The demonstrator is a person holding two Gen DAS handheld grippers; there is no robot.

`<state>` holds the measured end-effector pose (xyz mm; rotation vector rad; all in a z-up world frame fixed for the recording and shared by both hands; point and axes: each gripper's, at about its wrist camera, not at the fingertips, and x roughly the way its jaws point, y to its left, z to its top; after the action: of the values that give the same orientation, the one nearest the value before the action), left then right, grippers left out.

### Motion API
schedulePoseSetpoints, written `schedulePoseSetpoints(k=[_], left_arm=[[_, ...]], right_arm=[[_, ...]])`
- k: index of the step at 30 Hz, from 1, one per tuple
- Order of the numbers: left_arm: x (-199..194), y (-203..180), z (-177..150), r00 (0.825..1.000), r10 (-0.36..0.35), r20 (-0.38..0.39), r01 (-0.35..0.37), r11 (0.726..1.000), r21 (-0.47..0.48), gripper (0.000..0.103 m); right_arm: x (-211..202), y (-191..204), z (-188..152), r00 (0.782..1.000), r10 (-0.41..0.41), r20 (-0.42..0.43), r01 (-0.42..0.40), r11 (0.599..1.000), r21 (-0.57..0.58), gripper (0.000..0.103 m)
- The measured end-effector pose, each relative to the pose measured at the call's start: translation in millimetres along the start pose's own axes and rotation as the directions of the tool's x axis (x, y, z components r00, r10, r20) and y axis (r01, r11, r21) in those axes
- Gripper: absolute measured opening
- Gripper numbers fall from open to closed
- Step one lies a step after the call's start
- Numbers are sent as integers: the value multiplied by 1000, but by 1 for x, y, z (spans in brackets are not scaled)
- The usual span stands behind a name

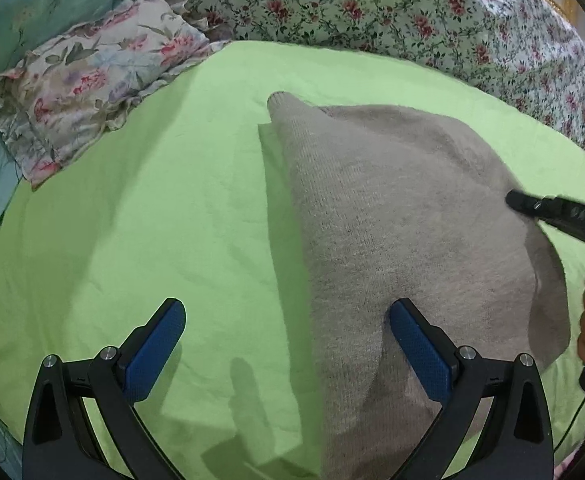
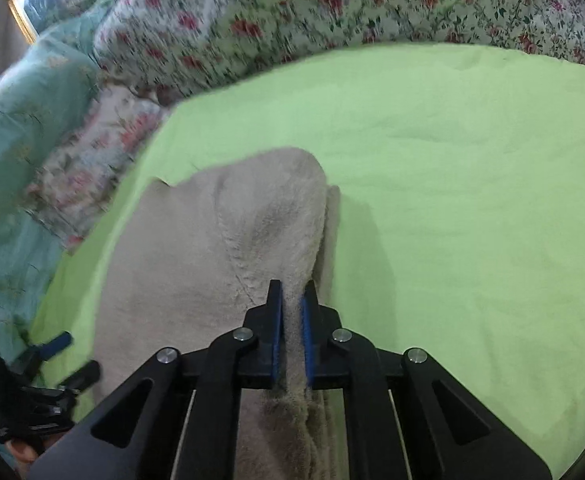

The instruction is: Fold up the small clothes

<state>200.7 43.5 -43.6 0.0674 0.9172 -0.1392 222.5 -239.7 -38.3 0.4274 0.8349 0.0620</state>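
Observation:
A beige knit garment (image 1: pixel 392 216) lies on a lime-green sheet (image 1: pixel 132 220). My left gripper (image 1: pixel 288 324) is open, hovering low over the garment's left edge, one finger above the sheet and one above the cloth. My right gripper (image 2: pixel 291 300) is shut on a raised fold of the garment (image 2: pixel 276 216) at its right edge. The right gripper also shows in the left wrist view (image 1: pixel 552 210), at the garment's right side. The left gripper shows in the right wrist view (image 2: pixel 64 356), open at the lower left.
A floral pillow (image 1: pixel 92 80) lies at the sheet's left corner. A floral quilt (image 1: pixel 372 8) is piled along the far side. Teal bedding (image 2: pixel 8 168) lies to the left. The green sheet (image 2: pixel 472 200) spreads wide on the right.

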Motion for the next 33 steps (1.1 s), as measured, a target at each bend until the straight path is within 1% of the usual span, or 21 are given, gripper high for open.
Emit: schedulePoseSetpoints(k=[1, 3, 4, 5, 7, 9, 11, 12, 14, 15, 17, 18, 20, 23, 24, 25, 26, 28, 31, 33], left_arm=[[3, 0, -1, 1000, -8, -2, 8, 1000, -6, 103], [7, -1, -1, 1000, -14, -10, 14, 1000, -11, 103], [9, -1, -2, 1000, -16, -14, 15, 1000, -14, 103], [10, -1, -2, 1000, -19, -17, 19, 1000, -20, 103], [10, 1, -2, 999, -25, -20, 25, 999, -29, 103], [10, 1, -2, 1000, -24, -18, 24, 999, -28, 103], [10, 0, -3, 1000, -19, -15, 19, 999, -29, 103], [9, 0, -3, 1000, -17, -14, 17, 999, -29, 103], [9, -1, -4, 1000, -15, -14, 14, 999, -33, 103], [8, -1, -4, 1000, -15, -14, 14, 999, -34, 103], [8, 0, -5, 1000, -21, -16, 20, 999, -31, 103], [7, 0, -5, 1000, -25, -16, 24, 999, -29, 103], [6, 1, -6, 1000, -19, -18, 19, 1000, -21, 103], [-2, 2, -8, 1000, -2, -15, 2, 1000, -17, 103], [-4, 3, -10, 1000, -1, -13, 1, 1000, -19, 103], [-8, 3, -11, 1000, -3, -11, 3, 1000, -21, 103], [-11, 4, -14, 1000, -4, -11, 3, 1000, -23, 102], [-19, 5, -22, 1000, 1, -9, -1, 1000, -19, 102], [-29, 8, -34, 1000, 8, -18, -8, 1000, -26, 102], [-35, 10, -43, 1000, -3, -29, 2, 999, -36, 102]], right_arm=[[9, -1, -3, 1000, -19, -19, 19, 1000, -9, 10], [13, -1, -6, 999, -27, -21, 27, 1000, -9, 12], [11, -2, -5, 999, -32, -13, 32, 999, 9, 14], [7, -3, -5, 1000, -30, -10, 30, 999, 19, 18], [-6, 0, -5, 999, -44, 11, 44, 999, 31, 19], [-28, 9, -9, 996, -59, 64, 59, 998, 6, 19], [-45, 21, -18, 995, -33, 99, 35, 999, -17, 19], [-50, 27, -22, 994, -16, 104, 20, 999, -30, 19], [-53, 38, -36, 996, 28, 90, -22, 998, -67, 19], [-50, 40, -41, 997, 30, 70, -24, 996, -81, 19], [-36, 37, -51, 998, -51, 33, 54, 994, -97, 19], [-29, 31, -53, 998, -53, 21, 55, 995, -81, 18], [-25, 18, -54, 1000, -3, 9, 3, 1000, -13, 17], [-36, 23, -51, 1000, 8, 16, -8, 1000, -8, 19], [-41, 27, -51, 1000, 10, 21, -10, 1000, -11, 20], [-47, 31, -52, 1000, 7, 28, -6, 1000, -16, 26], [-54, 35, -55, 999, 7, 37, -6, 1000, -20, 33], [-64, 39, -59, 998, 23, 51, -23, 1000, -19, 41], [-80, 47, -71, 997, 42, 71, -40, 999, -29, 44], [-88, 51, -82, 996, 46, 72, -44, 998, -35, 47]])
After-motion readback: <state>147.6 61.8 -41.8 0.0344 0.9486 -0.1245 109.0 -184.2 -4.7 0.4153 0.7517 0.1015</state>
